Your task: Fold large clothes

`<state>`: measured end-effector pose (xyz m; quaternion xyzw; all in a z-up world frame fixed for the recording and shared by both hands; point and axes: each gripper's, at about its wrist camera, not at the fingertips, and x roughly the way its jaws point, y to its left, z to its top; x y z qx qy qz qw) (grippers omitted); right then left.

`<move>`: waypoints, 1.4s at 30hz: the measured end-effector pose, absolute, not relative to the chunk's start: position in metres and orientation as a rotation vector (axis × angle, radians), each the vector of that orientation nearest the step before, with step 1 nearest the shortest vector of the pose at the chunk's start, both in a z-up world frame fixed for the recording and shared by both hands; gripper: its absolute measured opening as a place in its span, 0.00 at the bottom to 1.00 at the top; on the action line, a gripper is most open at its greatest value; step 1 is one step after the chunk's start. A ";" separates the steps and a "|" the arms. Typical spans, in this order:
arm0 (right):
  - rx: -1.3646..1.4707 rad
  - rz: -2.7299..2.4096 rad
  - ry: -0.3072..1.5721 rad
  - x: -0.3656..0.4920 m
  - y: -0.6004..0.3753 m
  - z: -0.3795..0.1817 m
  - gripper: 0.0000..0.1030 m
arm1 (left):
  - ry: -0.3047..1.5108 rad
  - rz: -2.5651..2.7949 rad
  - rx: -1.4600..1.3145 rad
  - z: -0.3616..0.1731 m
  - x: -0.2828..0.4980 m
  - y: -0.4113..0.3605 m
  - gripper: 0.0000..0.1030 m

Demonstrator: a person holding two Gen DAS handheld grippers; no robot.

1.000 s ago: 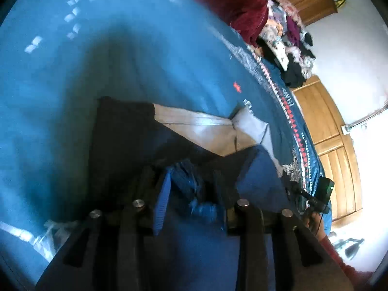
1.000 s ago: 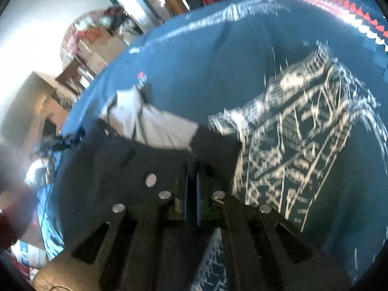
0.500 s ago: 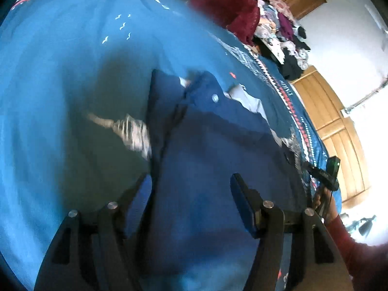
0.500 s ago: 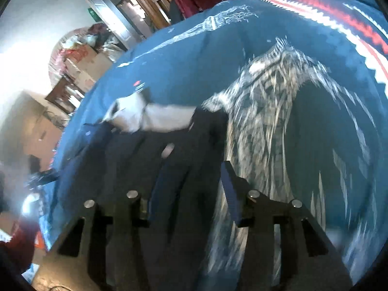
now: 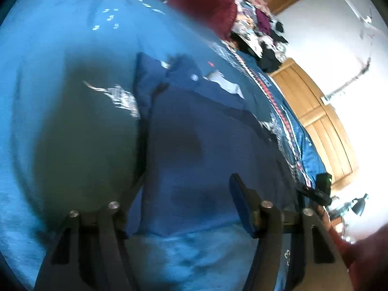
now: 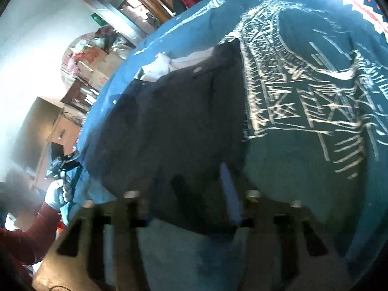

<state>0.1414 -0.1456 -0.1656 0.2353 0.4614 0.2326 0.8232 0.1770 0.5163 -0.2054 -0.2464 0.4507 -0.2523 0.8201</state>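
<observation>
Left fingers: the left gripper (image 5: 186, 194) has its fingers spread wide and pinches nothing; the blue-padded finger (image 5: 242, 206) stands over the near part of the garment, the other finger over its left edge.
Right fingers: the right gripper (image 6: 191, 189) is blurred, yet its fingers stand apart with only cloth showing between them; they hover at the garment's near hem.
Garment: the dark navy garment (image 5: 201, 150) lies folded and flat on the bed, a rough rectangle running away from both cameras, with a pale button (image 5: 194, 77) and a strip of light grey lining (image 5: 225, 83) at its far end. In the right wrist view the same garment (image 6: 179, 126) looks almost black.
Bed: the blue bedspread (image 5: 72, 48) bears a white line print (image 6: 303, 92) just beside the garment's edge and a red and white patterned border (image 5: 274, 97) along the far side.
Person: a gloved hand (image 6: 57, 194) with a dark red sleeve (image 6: 29, 232) holds the other gripper at the bed's edge.
Surroundings: a dark red cushion (image 5: 206, 7) and a heap of mixed clothes (image 5: 262, 31) lie at the head of the bed; wooden doors (image 5: 322, 121) stand beyond it.
</observation>
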 end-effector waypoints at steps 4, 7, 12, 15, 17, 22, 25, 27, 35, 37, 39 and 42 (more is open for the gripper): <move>0.522 0.514 1.024 0.148 -0.139 -0.177 0.00 | 1.053 -0.515 -0.481 -0.216 0.181 0.503 0.25; 0.486 0.463 1.035 0.150 -0.150 -0.183 0.00 | 1.104 -0.425 -0.511 -0.228 0.177 0.516 0.06; 0.529 0.449 1.050 0.151 -0.178 -0.195 0.00 | 1.111 -0.417 -0.527 -0.235 0.161 0.522 0.06; 0.488 0.435 1.046 0.150 -0.173 -0.188 0.00 | 1.101 -0.389 -0.512 -0.227 0.152 0.526 0.07; 0.467 0.422 1.040 0.148 -0.170 -0.185 0.00 | 1.088 -0.357 -0.518 -0.224 0.145 0.530 0.09; 0.374 0.422 1.016 0.143 -0.153 -0.174 0.24 | 1.005 -0.333 -0.577 -0.199 0.118 0.535 0.30; 0.352 0.409 1.001 0.143 -0.147 -0.170 0.33 | 0.951 -0.367 -0.539 -0.178 0.113 0.524 0.42; 0.368 0.407 0.985 0.143 -0.147 -0.168 0.36 | 0.914 -0.396 -0.507 -0.161 0.117 0.511 0.43; 0.435 0.377 0.964 0.137 -0.153 -0.186 0.42 | 1.057 -0.393 -0.396 -0.201 0.171 0.459 0.47; 0.435 0.379 0.965 0.137 -0.153 -0.186 0.43 | 1.029 -0.364 -0.494 -0.218 0.165 0.481 0.30; 0.434 0.384 0.962 0.136 -0.153 -0.188 0.45 | 0.989 -0.313 -0.566 -0.214 0.146 0.507 0.28; 0.432 0.402 0.944 0.136 -0.151 -0.191 0.51 | 0.951 -0.276 -0.658 -0.209 0.114 0.527 0.31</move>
